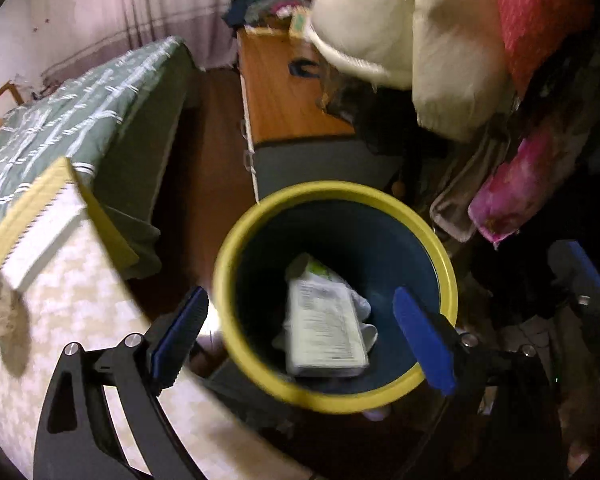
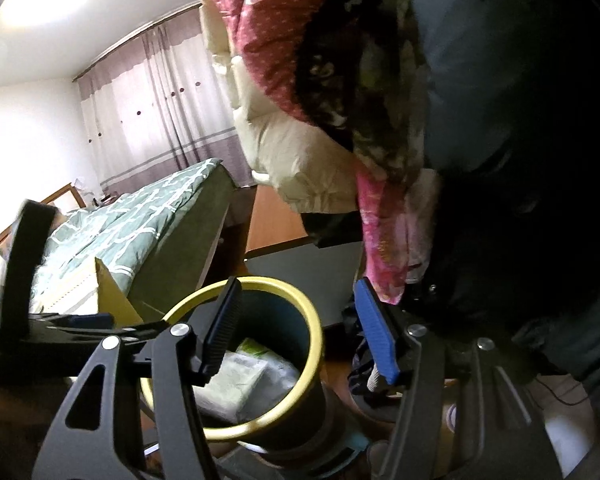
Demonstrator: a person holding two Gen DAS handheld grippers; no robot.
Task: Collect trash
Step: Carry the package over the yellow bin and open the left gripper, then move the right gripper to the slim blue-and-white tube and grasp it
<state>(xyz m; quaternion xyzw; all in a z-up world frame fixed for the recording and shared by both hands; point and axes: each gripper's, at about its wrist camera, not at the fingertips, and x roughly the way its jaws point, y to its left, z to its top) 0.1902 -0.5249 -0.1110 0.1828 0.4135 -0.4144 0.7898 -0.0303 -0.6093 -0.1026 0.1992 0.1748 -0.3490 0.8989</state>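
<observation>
A dark blue trash bin with a yellow rim [image 1: 240, 236] stands on the floor. Inside it lie a white printed packet [image 1: 324, 328] and crumpled white paper with a green-marked wrapper. My left gripper [image 1: 304, 336] is open and empty, hovering right above the bin's mouth, its blue pads either side of the opening. In the right wrist view the bin [image 2: 314, 332] sits below my right gripper [image 2: 300, 332], which is open and empty above the bin's right rim. The packet [image 2: 240, 384] shows inside. The left gripper's frame [image 2: 28, 240] appears at the left.
A table with a pale patterned cloth [image 1: 80, 320] holds a yellow and white box [image 1: 48, 216] at the left. A bed with a green quilt [image 1: 72, 116] lies behind. A wooden cabinet [image 1: 280, 92] stands beyond the bin. Hanging coats and clothes [image 1: 440, 40] crowd the right.
</observation>
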